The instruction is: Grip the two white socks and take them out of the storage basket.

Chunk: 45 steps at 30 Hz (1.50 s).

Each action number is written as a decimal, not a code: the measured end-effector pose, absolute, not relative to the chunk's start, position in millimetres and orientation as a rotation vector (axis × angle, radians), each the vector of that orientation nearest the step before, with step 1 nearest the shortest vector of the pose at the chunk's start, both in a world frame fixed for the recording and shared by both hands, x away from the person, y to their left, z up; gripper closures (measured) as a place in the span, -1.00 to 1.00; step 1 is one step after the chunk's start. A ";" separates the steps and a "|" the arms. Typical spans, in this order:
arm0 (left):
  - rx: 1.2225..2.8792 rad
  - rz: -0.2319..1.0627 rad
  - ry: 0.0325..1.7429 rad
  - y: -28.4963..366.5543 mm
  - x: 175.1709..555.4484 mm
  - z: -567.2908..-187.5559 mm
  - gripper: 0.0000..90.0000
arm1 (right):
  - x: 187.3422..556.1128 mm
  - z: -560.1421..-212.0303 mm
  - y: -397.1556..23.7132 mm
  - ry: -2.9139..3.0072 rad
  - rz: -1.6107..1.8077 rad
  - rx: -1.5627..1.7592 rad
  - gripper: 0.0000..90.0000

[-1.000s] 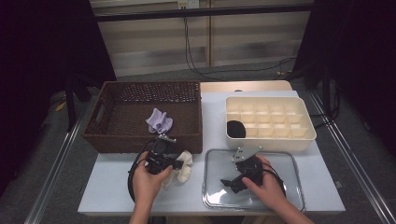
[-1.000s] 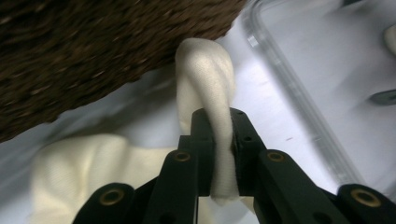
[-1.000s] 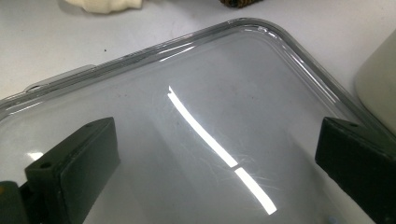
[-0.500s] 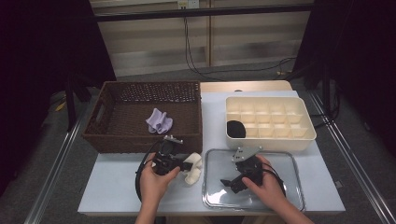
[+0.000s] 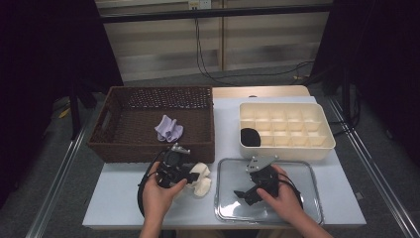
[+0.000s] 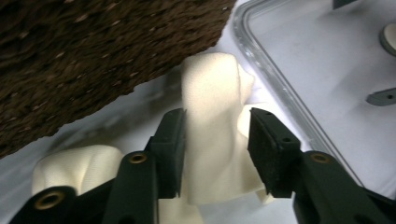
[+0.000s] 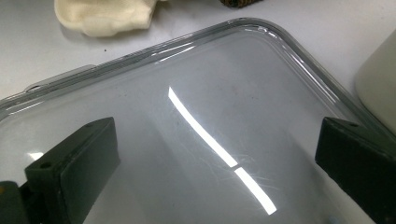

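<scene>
A cream sock-like cloth (image 5: 200, 178) lies crumpled on the white table between the basket and the clear lid. My left gripper (image 5: 192, 176) points at it from the left. In the left gripper view a fold of the cloth (image 6: 212, 135) stands between the jaws of my left gripper (image 6: 217, 126). These jaws have just been opening, and the right pad stands just off the fabric. My right gripper (image 5: 242, 193) rests over the clear lid (image 5: 302, 198). In its own view my right gripper (image 7: 219, 140) is wide open over the lid's glossy surface (image 7: 210, 93) with nothing between the jaws.
A dark wicker basket (image 5: 148, 148) at the back left holds a purple cloth (image 5: 168, 129). Its wall (image 6: 93, 56) is close behind the left jaws. A cream divided box (image 5: 322, 144) at the back right has a black item (image 5: 250, 137) in one front cell.
The left hand and the cream cloth have shifted slightly right, toward the lid. The right hand has kept still.
</scene>
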State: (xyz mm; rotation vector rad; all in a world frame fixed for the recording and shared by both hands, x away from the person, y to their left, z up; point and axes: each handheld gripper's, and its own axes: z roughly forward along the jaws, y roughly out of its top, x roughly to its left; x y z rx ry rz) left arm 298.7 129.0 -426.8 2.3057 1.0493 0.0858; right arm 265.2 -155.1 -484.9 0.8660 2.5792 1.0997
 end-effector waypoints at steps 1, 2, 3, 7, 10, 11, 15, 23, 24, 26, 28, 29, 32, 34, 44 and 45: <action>2.306 0.086 1.049 129.0 298.7 -426.8 0.29 | 265.2 -484.9 -155.1 2.579 1.100 0.866 -1.00; 2.316 0.077 1.038 125.7 297.4 -424.8 0.31 | 265.1 -484.8 -155.1 2.580 1.099 0.868 -1.00; 2.317 0.083 1.032 124.8 296.8 -423.7 0.31 | 265.1 -484.8 -155.1 2.580 1.099 0.868 -1.00; 2.314 0.132 1.029 123.5 295.6 -419.2 0.28 | 265.1 -484.8 -155.1 2.579 1.099 0.867 -1.00; 2.294 0.113 1.032 123.3 295.1 -419.7 0.31 | 265.1 -484.8 -155.1 2.579 1.099 0.867 -1.00; 2.314 0.080 1.012 122.1 295.2 -423.5 0.31 | 265.1 -484.8 -155.1 2.579 1.099 0.867 -1.00; 2.361 0.044 1.025 118.5 298.0 -442.0 0.21 | 265.1 -484.8 -155.0 2.579 1.099 0.868 -1.00; 2.447 0.123 0.998 113.1 296.6 -453.3 0.11 | 265.1 -484.9 -155.0 2.579 1.100 0.867 -1.00; 2.472 0.163 0.984 111.2 295.3 -453.2 0.15 | 264.9 -484.8 -155.0 2.580 1.098 0.871 -1.00; 2.500 0.211 0.982 108.4 294.0 -452.7 0.29 | 265.0 -484.9 -155.0 2.578 1.100 0.867 -1.00; 2.503 0.225 1.001 107.7 293.8 -452.2 0.46 | 265.0 -484.9 -155.0 2.578 1.099 0.867 -1.00; 2.500 0.227 1.013 107.8 293.7 -452.1 0.54 | 264.9 -484.9 -155.0 2.578 1.099 0.867 -1.00; 2.503 0.223 1.024 109.2 294.8 -451.4 0.71 | 264.8 -484.8 -155.0 2.580 1.098 0.872 -1.00; 2.463 0.168 1.060 113.4 297.5 -450.5 0.74 | 265.2 -484.9 -155.0 2.579 1.099 0.867 -1.00; 2.296 -0.083 0.989 107.1 295.4 -435.7 0.76 | 265.0 -484.8 -155.0 2.579 1.098 0.871 -1.00; 2.302 -0.093 0.972 104.6 295.1 -434.3 0.76 | 264.9 -484.8 -155.0 2.579 1.098 0.872 -1.00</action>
